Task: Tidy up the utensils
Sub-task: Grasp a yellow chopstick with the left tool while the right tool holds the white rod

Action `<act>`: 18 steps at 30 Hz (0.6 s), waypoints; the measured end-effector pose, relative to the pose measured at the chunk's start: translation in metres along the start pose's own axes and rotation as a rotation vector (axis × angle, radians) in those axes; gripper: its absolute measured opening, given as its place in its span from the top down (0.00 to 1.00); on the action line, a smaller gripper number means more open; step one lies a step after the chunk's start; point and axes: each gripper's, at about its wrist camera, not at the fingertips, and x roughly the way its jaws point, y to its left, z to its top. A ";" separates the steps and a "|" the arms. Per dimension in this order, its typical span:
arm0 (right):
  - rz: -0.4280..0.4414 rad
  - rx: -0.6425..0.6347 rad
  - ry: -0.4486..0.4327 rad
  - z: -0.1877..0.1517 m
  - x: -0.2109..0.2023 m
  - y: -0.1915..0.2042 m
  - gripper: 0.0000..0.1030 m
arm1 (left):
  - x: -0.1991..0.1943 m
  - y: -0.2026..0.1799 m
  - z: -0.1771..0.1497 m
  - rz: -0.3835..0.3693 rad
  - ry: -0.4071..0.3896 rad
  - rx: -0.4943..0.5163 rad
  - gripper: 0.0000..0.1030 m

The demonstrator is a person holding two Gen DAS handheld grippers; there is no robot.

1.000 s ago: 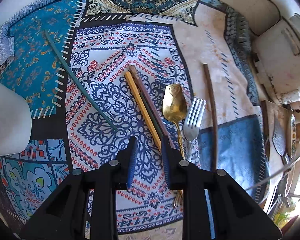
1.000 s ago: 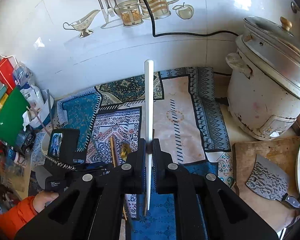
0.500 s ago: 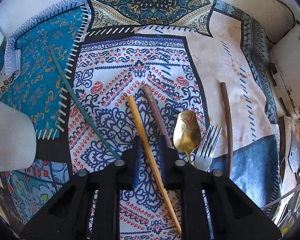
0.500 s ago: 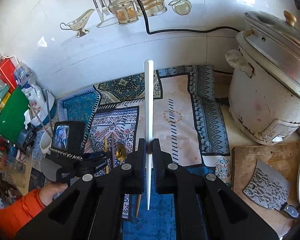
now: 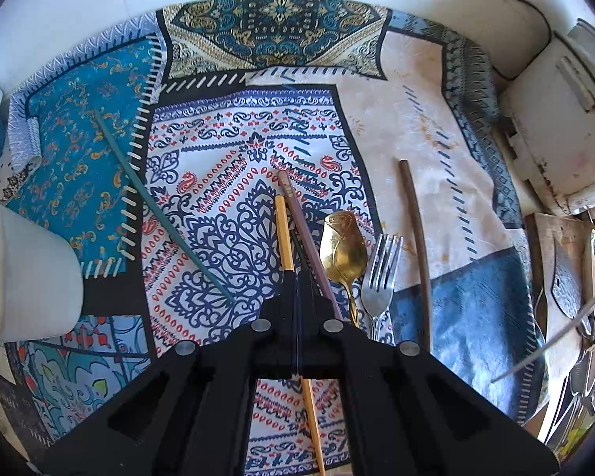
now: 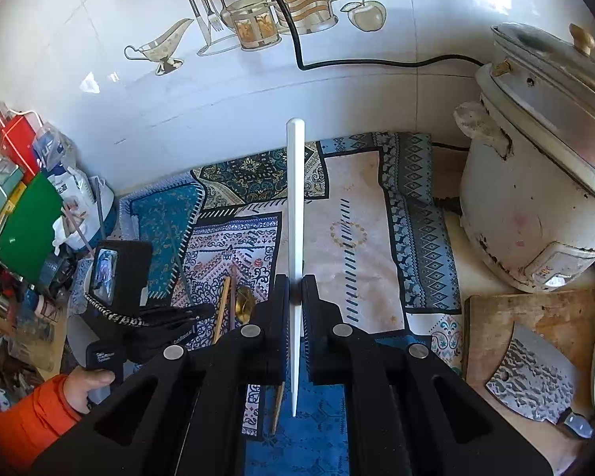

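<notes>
My left tool (image 5: 297, 277) is clamped on the yellow chopstick (image 5: 283, 234) at frame centre; my right tool (image 6: 295, 285) grips the white chopstick (image 6: 295, 198), upright

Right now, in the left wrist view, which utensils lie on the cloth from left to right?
Green chopstick → yellow chopstick → reddish-brown chopstick → gold spoon → silver fork → dark brown chopstick.

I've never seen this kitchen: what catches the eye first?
The bright patchwork cloth on the counter, strewn with chopsticks, a gold spoon and a fork. Each gripper is shut on one chopstick: the right gripper on a white chopstick, the left gripper on a yellow chopstick.
</notes>
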 end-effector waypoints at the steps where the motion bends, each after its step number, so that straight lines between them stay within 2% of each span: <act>1: 0.001 -0.002 -0.002 0.000 0.000 0.001 0.94 | -0.005 0.001 -0.002 -0.006 -0.008 0.004 1.00; 4: 0.004 -0.007 -0.009 0.002 -0.001 0.006 0.94 | -0.015 0.003 -0.011 -0.003 -0.011 0.013 1.00; 6: 0.009 -0.008 -0.015 0.002 -0.002 0.009 0.94 | -0.009 0.004 -0.012 -0.002 0.020 0.016 1.00; 9: 0.014 -0.012 -0.021 0.003 -0.005 0.012 0.94 | -0.001 0.004 -0.019 0.000 0.065 0.025 0.95; 11: 0.012 -0.016 -0.022 0.002 -0.006 0.014 0.94 | 0.002 0.001 -0.026 0.010 0.083 0.046 0.86; 13: 0.008 -0.020 -0.019 0.000 -0.007 0.014 0.94 | 0.006 -0.002 -0.030 0.022 0.091 0.065 0.83; 18: 0.001 -0.013 -0.005 -0.002 -0.005 0.010 0.94 | 0.017 -0.003 -0.033 0.041 0.105 0.056 0.82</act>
